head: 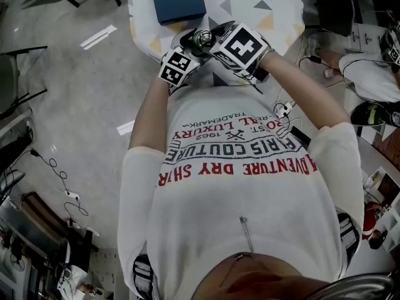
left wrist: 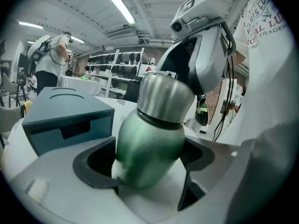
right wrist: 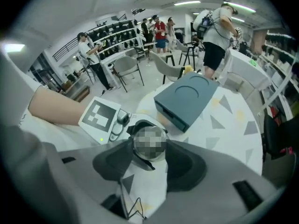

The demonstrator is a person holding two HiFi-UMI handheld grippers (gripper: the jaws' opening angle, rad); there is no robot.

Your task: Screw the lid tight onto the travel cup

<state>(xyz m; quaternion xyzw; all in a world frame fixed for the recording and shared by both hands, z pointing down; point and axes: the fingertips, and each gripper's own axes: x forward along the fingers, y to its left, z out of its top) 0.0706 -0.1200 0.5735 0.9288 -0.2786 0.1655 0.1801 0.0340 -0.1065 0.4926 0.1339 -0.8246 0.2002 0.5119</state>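
In the left gripper view the travel cup [left wrist: 147,143] has a green body and leans between the dark pads of my left gripper [left wrist: 145,160], which is shut on it. Its steel lid [left wrist: 166,99] sits on top. My right gripper [left wrist: 205,55] reaches down onto the lid from above. In the right gripper view the lid's round top [right wrist: 149,143] lies between the two pads of the right gripper [right wrist: 149,157], which press on its sides. From the head view both grippers meet at the lid [head: 201,39] over the table's near edge, left gripper [head: 189,50] below, right gripper [head: 211,41] beside it.
A dark blue box [head: 177,0] with a drawer slot stands on the white triangle-patterned table [head: 275,5] just behind the cup. Cables and a power strip [head: 284,109] lie on the floor at the right. Chairs, shelves and several people are farther off.
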